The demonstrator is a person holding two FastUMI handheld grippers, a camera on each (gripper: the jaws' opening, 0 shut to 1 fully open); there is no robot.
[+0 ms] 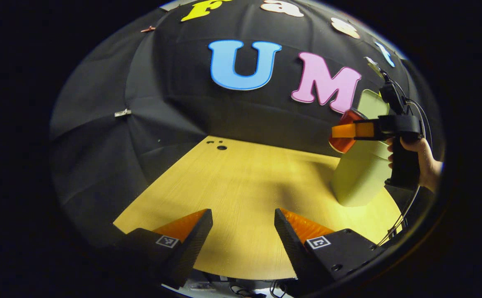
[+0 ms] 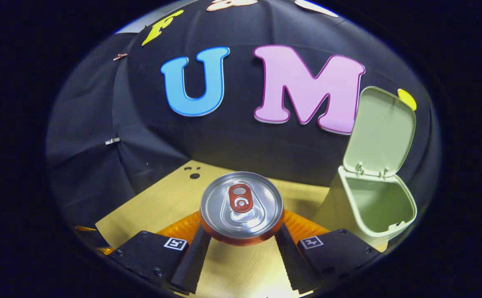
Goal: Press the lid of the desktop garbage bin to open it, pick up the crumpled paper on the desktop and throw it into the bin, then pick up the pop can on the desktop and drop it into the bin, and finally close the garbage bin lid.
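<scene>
While the right gripper [image 2: 241, 238] clamps the upright pop can [image 2: 241, 207], the open garbage bin [image 2: 375, 207] stands to its right; the left gripper [image 1: 243, 231] is open and holds nothing.

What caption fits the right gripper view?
Right gripper holds a pop can near the open garbage bin.

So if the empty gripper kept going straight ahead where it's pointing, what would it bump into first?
Probably nothing soon. The left gripper is open and aims across bare table; the black cloth wall behind it looks first in line, though depth is hard to judge. The bin stands off to its right.
</scene>
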